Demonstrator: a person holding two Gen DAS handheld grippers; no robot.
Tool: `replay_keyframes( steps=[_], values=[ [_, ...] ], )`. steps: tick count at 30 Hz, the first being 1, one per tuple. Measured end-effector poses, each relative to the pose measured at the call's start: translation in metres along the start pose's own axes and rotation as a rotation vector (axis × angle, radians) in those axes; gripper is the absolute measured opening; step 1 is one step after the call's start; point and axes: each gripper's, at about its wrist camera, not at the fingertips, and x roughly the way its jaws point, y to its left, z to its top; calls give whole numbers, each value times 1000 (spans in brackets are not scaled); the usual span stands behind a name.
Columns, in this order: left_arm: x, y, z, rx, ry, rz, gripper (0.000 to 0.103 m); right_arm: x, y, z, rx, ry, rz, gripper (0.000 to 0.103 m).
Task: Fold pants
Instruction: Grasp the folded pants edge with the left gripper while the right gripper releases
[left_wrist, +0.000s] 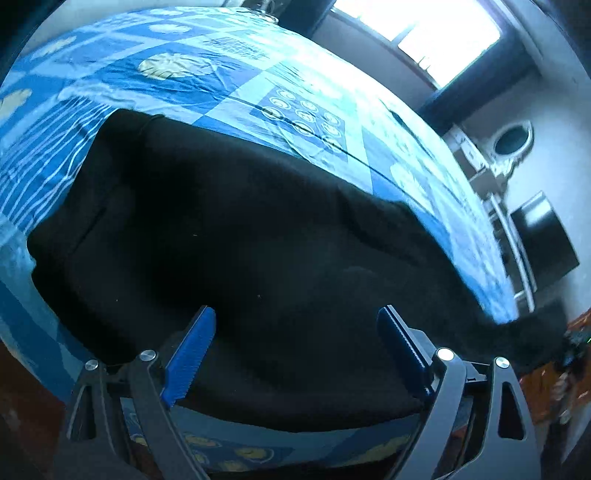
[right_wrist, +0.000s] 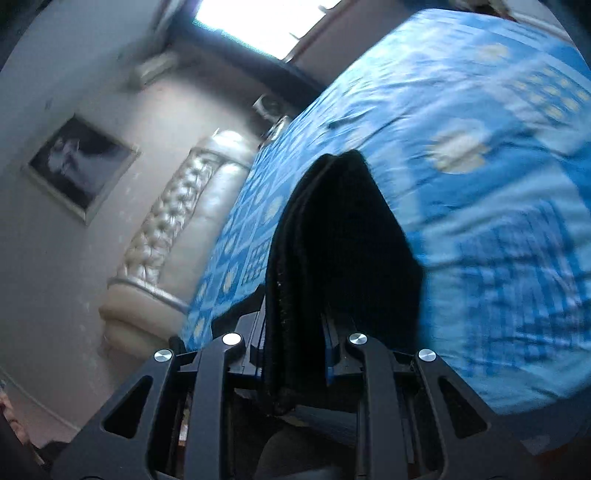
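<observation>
The black pants (left_wrist: 229, 236) lie spread across a bed covered by a blue patterned bedspread (left_wrist: 207, 77), their broad dark mass filling the middle of the left wrist view. One end of the garment sits flat toward the far left of the bed, with a seam line running along it, and the fabric stretches in a long band toward the right edge of the bed, where it narrows and lifts off the cover.

The left claw (left_wrist: 297, 349) hangs over the near part of the pants with its jaws spread wide. Its blue ribbed pads (left_wrist: 192, 354) stand well apart, and nothing is gripped between them; the cloth lies below them.

The right claw (right_wrist: 295, 332) is closed tight on a thick bundle of the black fabric (right_wrist: 343, 236). Several folded layers stand up between its jaws in a peaked shape, their stacked edges showing on the left side of the bundle. This view is blurred. Behind the raised cloth the blue bedspread (right_wrist: 480, 221) slopes away, and beyond the bed stand a pale tufted headboard (right_wrist: 173, 221), a framed picture (right_wrist: 81, 166) on the wall and a bright window (right_wrist: 258, 22).
</observation>
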Motion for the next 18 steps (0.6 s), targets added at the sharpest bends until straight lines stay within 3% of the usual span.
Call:
replay_keyframes(
  steps=[6, 11, 18],
  values=[
    [-8, 13, -1, -28, 21, -50, 88, 90, 73, -16, -150, 150, -66, 21],
    [-26, 27, -5, -50, 6, -50, 88, 162, 107, -45, -240, 258, -136, 21],
    [-47, 42, -2, 4, -19, -11, 88, 255, 133, -93, -392, 390, -299, 21]
  ],
)
